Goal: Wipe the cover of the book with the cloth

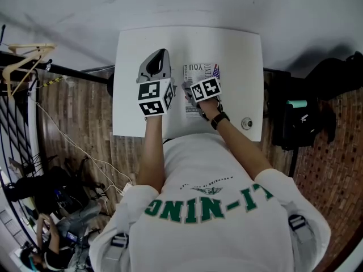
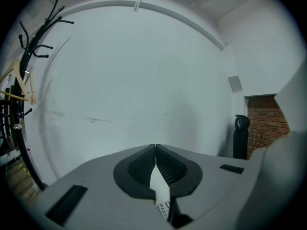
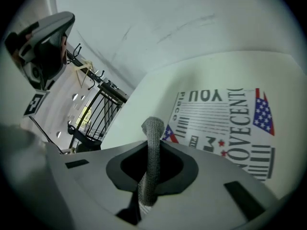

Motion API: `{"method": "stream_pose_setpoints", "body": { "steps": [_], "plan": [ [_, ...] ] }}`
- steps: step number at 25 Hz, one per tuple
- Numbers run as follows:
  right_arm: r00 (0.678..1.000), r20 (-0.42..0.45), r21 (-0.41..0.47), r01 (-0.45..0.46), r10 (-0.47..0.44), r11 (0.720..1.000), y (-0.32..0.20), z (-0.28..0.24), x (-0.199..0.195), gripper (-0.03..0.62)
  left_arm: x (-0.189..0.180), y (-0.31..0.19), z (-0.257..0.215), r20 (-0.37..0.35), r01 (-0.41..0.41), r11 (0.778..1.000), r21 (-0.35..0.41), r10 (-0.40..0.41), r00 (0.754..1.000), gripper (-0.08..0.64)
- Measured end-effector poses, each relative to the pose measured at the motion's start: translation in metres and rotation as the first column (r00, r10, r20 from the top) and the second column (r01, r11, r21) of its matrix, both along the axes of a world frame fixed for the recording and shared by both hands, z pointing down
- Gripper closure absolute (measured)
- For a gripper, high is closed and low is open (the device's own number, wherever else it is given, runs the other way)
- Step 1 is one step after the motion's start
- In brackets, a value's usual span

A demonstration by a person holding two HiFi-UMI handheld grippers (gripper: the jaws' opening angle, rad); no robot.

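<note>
Only the right gripper view shows the grey cloth [image 3: 152, 128], a narrow strip clamped in the right gripper's [image 3: 152, 150] jaws at the left edge of the book [image 3: 230, 123]. Whether the cloth touches the cover is unclear. In the head view the book lies mid-table [image 1: 244, 50], its near part hidden by that gripper. The left gripper [image 2: 156, 148], jaws pressed together on nothing, faces a bare wall [image 2: 144, 80], left of the book.
</note>
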State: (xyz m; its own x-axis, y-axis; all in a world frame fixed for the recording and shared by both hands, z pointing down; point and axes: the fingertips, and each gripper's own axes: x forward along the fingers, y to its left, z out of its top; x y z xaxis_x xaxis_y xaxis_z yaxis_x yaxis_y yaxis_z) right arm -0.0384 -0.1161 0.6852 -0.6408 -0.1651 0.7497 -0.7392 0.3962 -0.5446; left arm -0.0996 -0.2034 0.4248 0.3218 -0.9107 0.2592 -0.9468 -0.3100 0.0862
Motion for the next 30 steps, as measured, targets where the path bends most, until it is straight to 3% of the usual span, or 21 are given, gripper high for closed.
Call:
{"method": "stream_pose_setpoints", "body": {
  "steps": [4, 9, 15, 20, 27, 30],
  "plan": [
    [0.999, 0.006, -0.034, 0.044, -0.044, 0.998, 0.012, 0.014, -0.019, 0.554, -0.005, 0.002, -0.003, 0.0, 0.013, 1.0, 0.004, -0.013, 1.0, 0.545],
    [1.0, -0.002, -0.042, 0.008, -0.008, 0.999, 0.009, 0.016, -0.001, 0.554, -0.005, 0.001, -0.007, -0.022, 0.012, 1.0, 0.007, -0.012, 1.0, 0.545],
    [0.99, -0.048, -0.04, -0.136, 0.134, 0.99, 0.006, 0.015, 0.067, 0.554, 0.004, -0.001, -0.006, -0.025, -0.011, 1.0, 0.004, 0.011, 1.0, 0.545],
    [0.952, -0.065, -0.051, -0.303, 0.3, 0.952, 0.005, 0.013, 0.131, 0.554, 0.018, -0.004, -0.004, -0.031, -0.046, 0.999, 0.005, 0.046, 0.998, 0.545],
    [0.931, -0.092, -0.023, -0.357, 0.354, 0.934, 0.008, 0.013, 0.147, 0.554, 0.03, -0.001, -0.004, -0.02, -0.075, 0.997, 0.007, 0.075, 0.997, 0.545],
    [0.938, -0.035, -0.044, -0.346, 0.345, 0.937, 0.008, 0.009, 0.129, 0.554, 0.02, 0.001, -0.006, -0.015, -0.059, 0.998, 0.009, 0.059, 0.998, 0.545]
  ]
}}
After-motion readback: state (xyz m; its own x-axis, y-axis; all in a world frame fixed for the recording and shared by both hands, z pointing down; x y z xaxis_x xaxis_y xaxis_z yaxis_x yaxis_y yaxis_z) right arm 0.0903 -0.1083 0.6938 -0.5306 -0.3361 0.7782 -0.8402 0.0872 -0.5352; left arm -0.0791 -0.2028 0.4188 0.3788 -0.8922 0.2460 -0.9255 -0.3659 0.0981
